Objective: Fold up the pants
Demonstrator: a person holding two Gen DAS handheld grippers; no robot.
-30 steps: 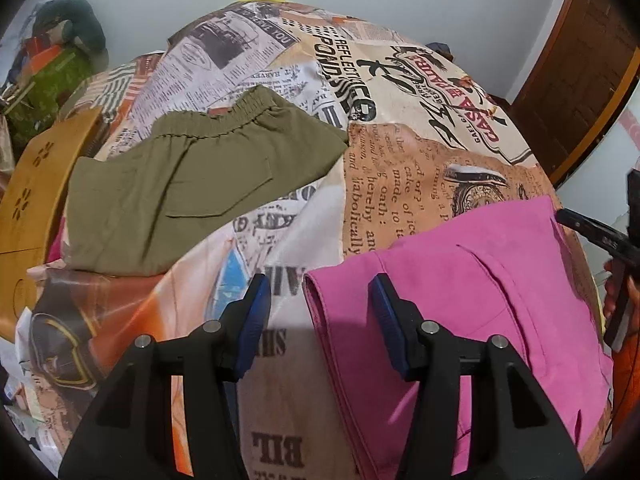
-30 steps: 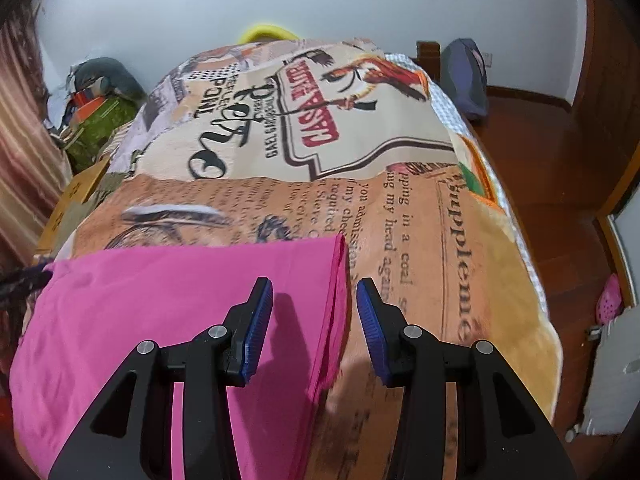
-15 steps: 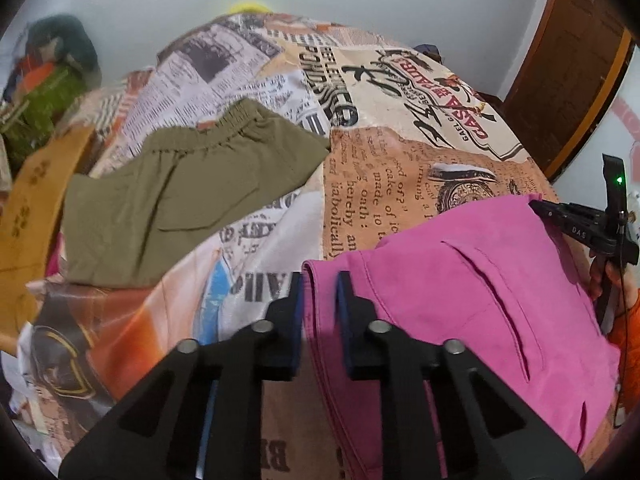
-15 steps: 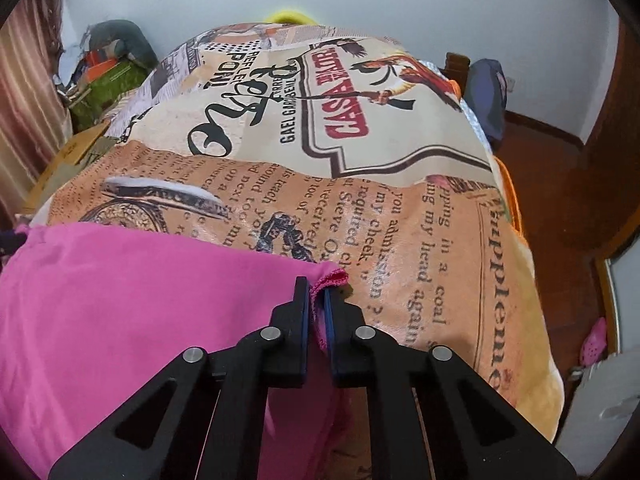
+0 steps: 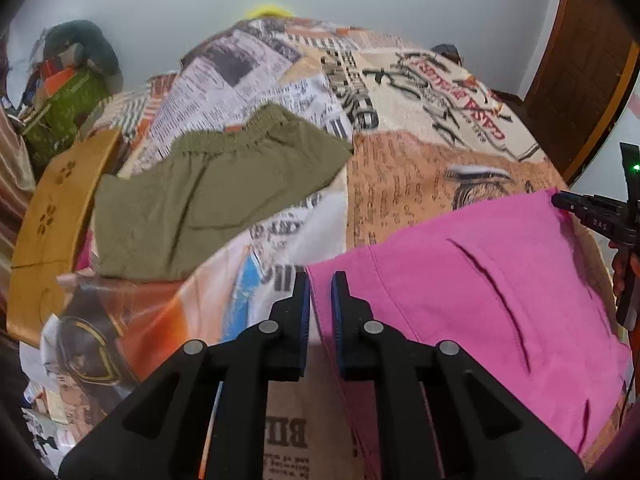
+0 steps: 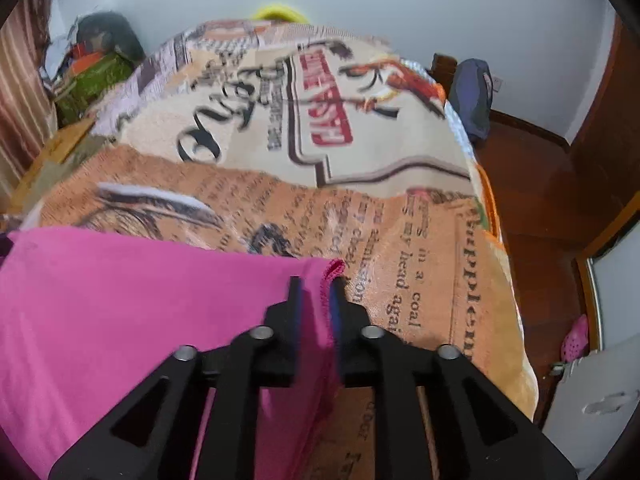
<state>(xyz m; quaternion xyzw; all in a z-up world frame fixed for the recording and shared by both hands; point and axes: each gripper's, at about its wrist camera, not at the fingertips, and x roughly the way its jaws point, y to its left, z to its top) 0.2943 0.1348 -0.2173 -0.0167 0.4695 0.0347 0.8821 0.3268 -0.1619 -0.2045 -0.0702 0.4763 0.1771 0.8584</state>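
Your left tool [image 5: 320,300] is clamped on the near-left corner of the pink pants [image 5: 480,292]; the blue pads pinch the edge with barely a gap. Your right tool [image 6: 316,300] has the opposite corner, the frayed hem end, between its fingers, but its jaws are opening right now and the frame is too blurred to confirm pad contact. Check that grip before you move.

Everything below is taken from the pink pants as landmark. They lie flat on the bed [image 6: 420,248], long axis running across from one tool to the other, near edge held at both ends. Left tool sits at the left end, right tool at the right end, so neither is nearer: it's a symmetric hold. The free bulk of the cloth lies beyond both tools, away from you. My read: the fold goes forward, near edge carried over onto the far edge.

The olive shorts [image 5: 208,200] lie beyond and left of the pink pants, well apart, not in the fold path.
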